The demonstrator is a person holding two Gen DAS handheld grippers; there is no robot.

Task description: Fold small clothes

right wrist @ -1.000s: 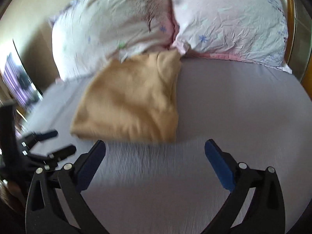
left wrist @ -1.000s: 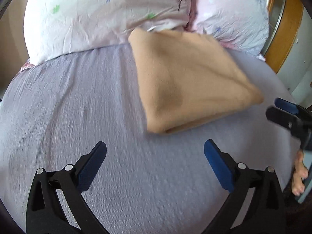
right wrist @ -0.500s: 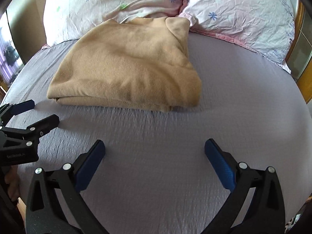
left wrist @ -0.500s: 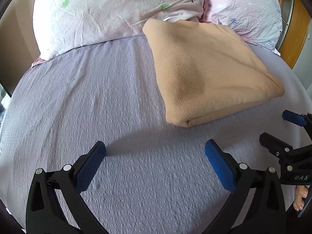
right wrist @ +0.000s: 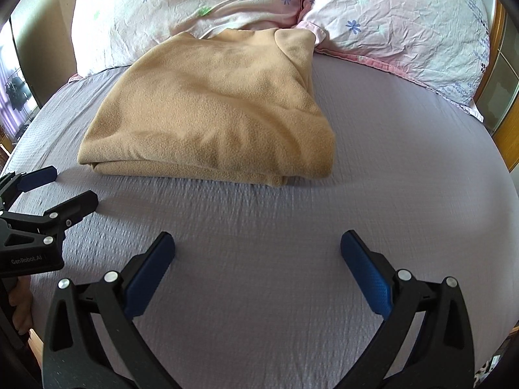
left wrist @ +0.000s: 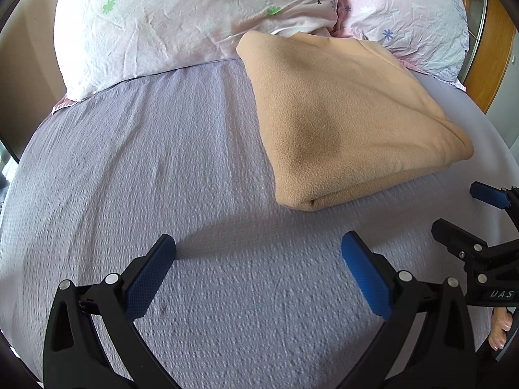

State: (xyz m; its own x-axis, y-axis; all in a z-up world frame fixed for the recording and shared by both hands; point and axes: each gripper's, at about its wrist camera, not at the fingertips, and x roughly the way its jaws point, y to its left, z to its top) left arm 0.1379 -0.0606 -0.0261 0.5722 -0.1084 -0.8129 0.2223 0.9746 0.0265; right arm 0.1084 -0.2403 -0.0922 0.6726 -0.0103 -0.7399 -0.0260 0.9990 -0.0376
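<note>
A tan fleece garment (left wrist: 343,120) lies folded into a thick rectangle on the lilac bed sheet (left wrist: 146,168), its far end against the pillows. It also shows in the right wrist view (right wrist: 214,110). My left gripper (left wrist: 258,253) is open and empty, low over the sheet, short of the garment's near left corner. My right gripper (right wrist: 258,253) is open and empty, short of the garment's near edge. Each gripper shows at the edge of the other's view: the right one (left wrist: 460,214), the left one (right wrist: 65,188).
Two flowered pink and white pillows (left wrist: 181,22) (right wrist: 399,22) lie across the head of the bed. A wooden headboard frame (left wrist: 493,52) stands at the far right. A dark frame and window (right wrist: 14,97) are on the left.
Both grippers have swung and steadied toward the folded garment, which now sits more central in both views. Both stay open and empty. The garment has not moved.
</note>
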